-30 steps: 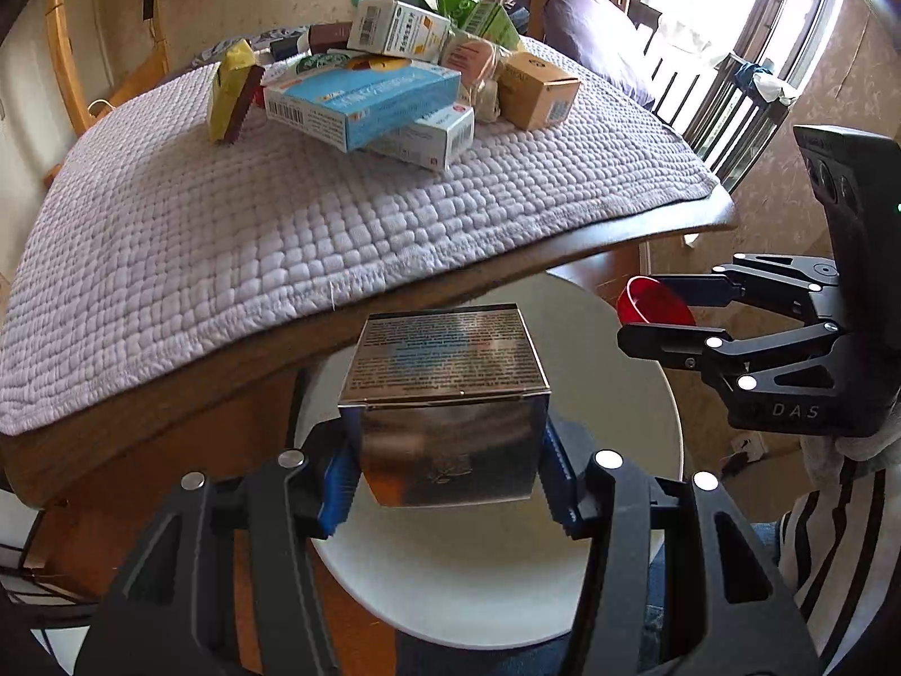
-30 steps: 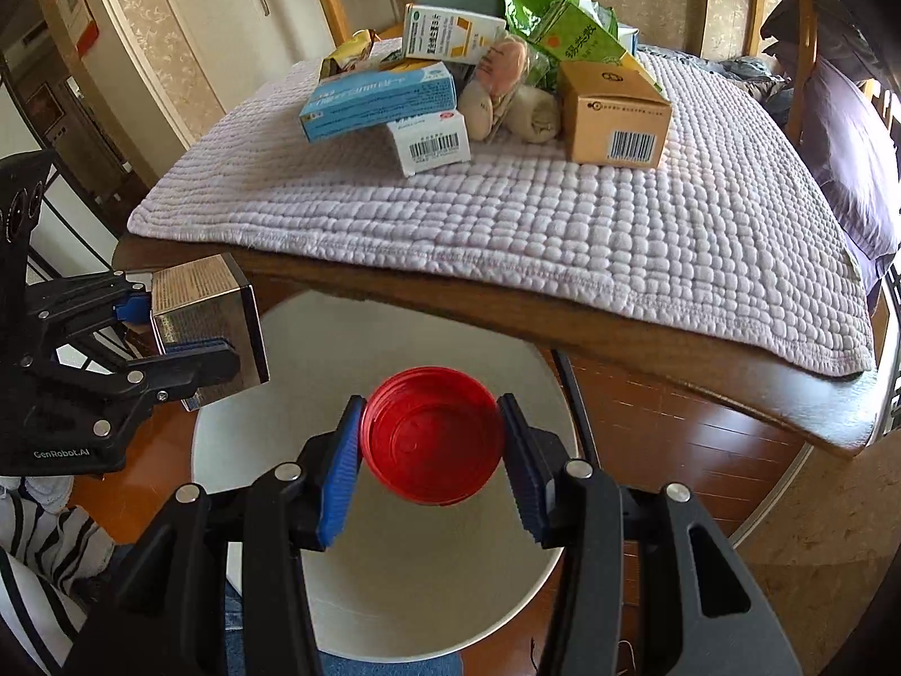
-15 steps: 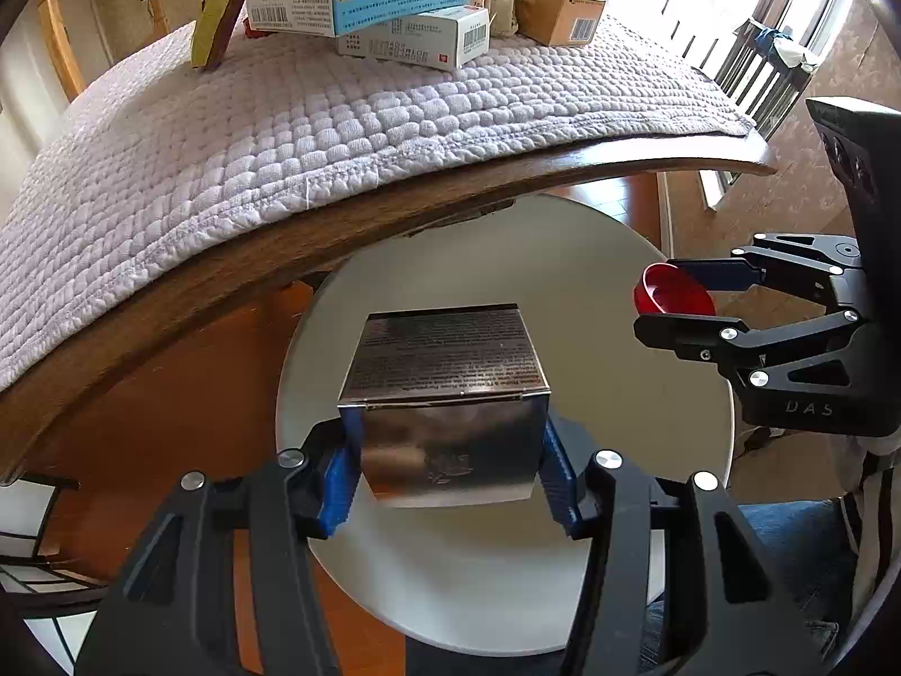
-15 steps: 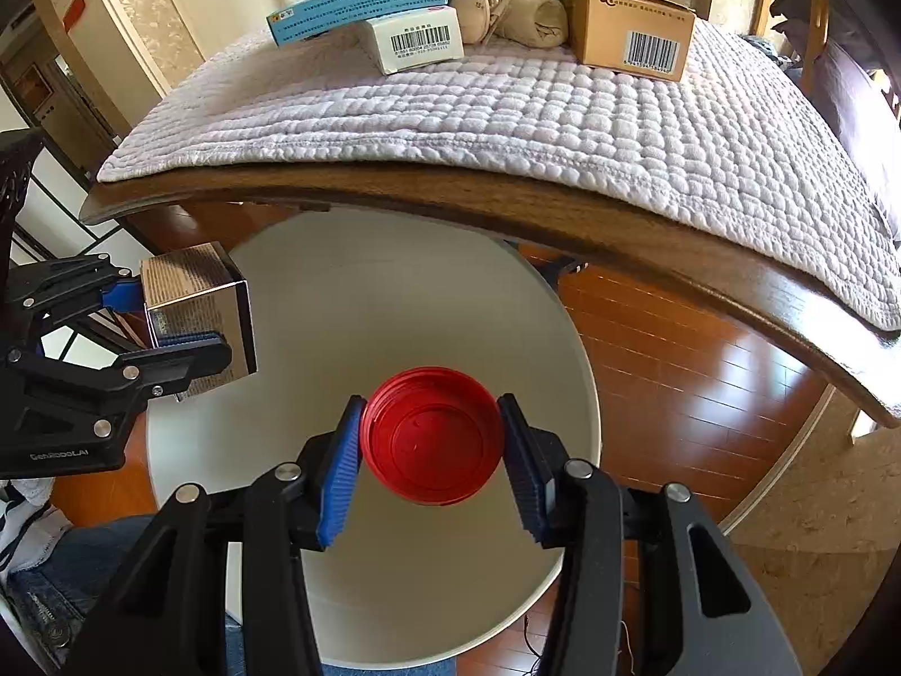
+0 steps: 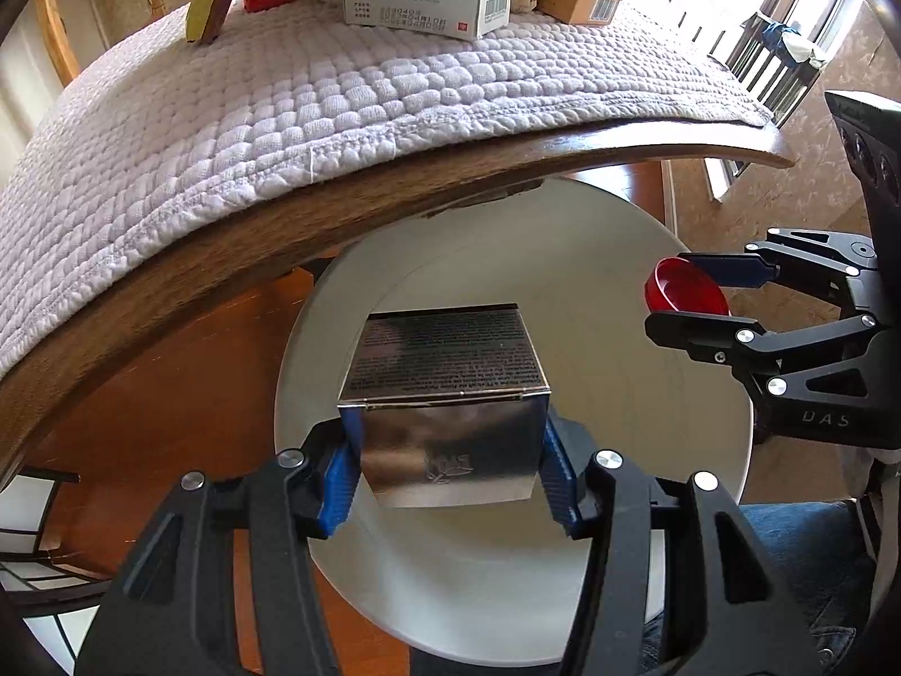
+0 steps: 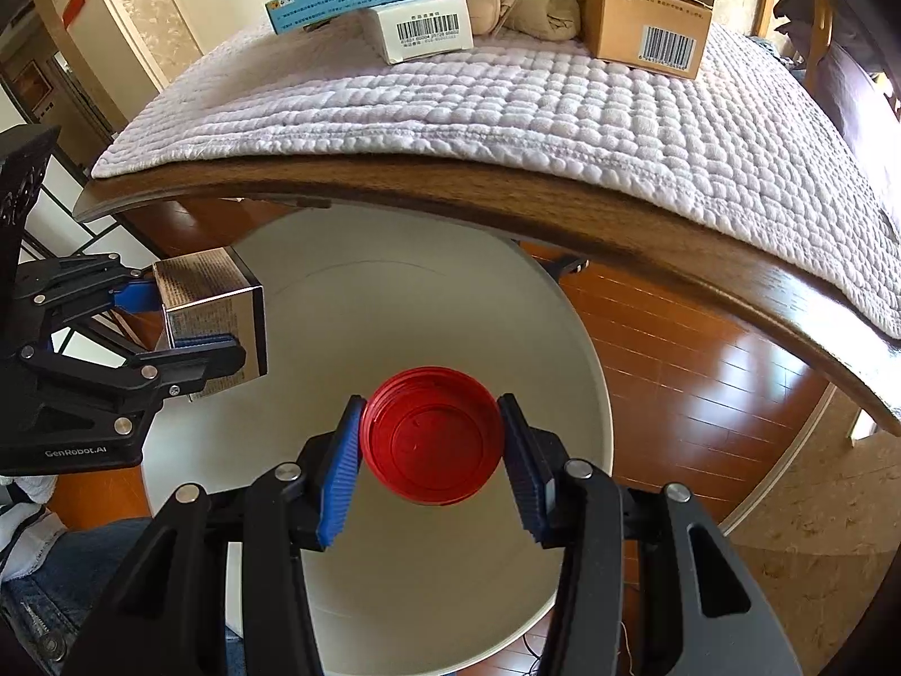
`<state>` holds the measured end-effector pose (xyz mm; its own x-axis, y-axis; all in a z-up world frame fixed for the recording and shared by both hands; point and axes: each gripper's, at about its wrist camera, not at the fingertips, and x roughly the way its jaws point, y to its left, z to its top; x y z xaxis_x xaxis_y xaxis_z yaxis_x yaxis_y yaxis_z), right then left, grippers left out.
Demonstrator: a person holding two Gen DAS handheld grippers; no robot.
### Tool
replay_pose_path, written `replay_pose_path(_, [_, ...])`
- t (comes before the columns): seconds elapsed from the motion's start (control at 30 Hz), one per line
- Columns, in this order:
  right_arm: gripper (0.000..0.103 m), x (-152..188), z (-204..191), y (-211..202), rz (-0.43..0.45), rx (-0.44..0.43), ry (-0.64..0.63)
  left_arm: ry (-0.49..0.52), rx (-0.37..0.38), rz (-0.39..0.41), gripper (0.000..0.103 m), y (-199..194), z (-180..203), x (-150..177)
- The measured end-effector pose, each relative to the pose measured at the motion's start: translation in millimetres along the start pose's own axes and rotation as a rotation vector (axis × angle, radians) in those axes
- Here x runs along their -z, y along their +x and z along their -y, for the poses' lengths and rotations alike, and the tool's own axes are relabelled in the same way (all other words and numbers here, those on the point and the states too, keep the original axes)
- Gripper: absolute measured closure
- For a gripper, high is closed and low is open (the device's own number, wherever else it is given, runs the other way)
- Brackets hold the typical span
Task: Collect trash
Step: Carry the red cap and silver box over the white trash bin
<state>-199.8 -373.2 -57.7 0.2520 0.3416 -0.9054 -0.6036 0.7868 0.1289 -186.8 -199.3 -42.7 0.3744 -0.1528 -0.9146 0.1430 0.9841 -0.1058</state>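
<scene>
My left gripper (image 5: 447,476) is shut on a shiny silver box (image 5: 445,394) with fine print on top, held over the mouth of a white round bin (image 5: 664,512). My right gripper (image 6: 431,453) is shut on a red plastic lid (image 6: 433,442), also above the white bin (image 6: 563,332). From the right wrist view the silver box (image 6: 211,318) and left gripper (image 6: 186,318) hang at the bin's left rim. In the left wrist view the red lid (image 5: 684,290) and right gripper (image 5: 684,296) sit over the bin's right rim.
The bin stands on a wooden floor (image 6: 692,394) just under a wooden table edge (image 5: 281,231) covered by a quilted lilac cloth (image 5: 281,96). Several cartons (image 6: 422,28), a brown box (image 6: 647,22) and packets lie on the table. A person's jeans (image 5: 799,557) show below.
Both grippers have sunk below the table edge and tilted down toward the bin, which now fills more of each view. The box and the lid stay gripped.
</scene>
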Motion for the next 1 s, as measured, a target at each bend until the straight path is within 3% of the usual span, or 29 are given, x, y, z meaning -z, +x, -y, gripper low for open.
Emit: replay_pose_path(1.0, [0.056, 0.6, 3.3, 8.5, -0.011, -0.005, 0.008, 0.016, -0.006, -0.033, 0.048, 33.6, 2.0, 5.6])
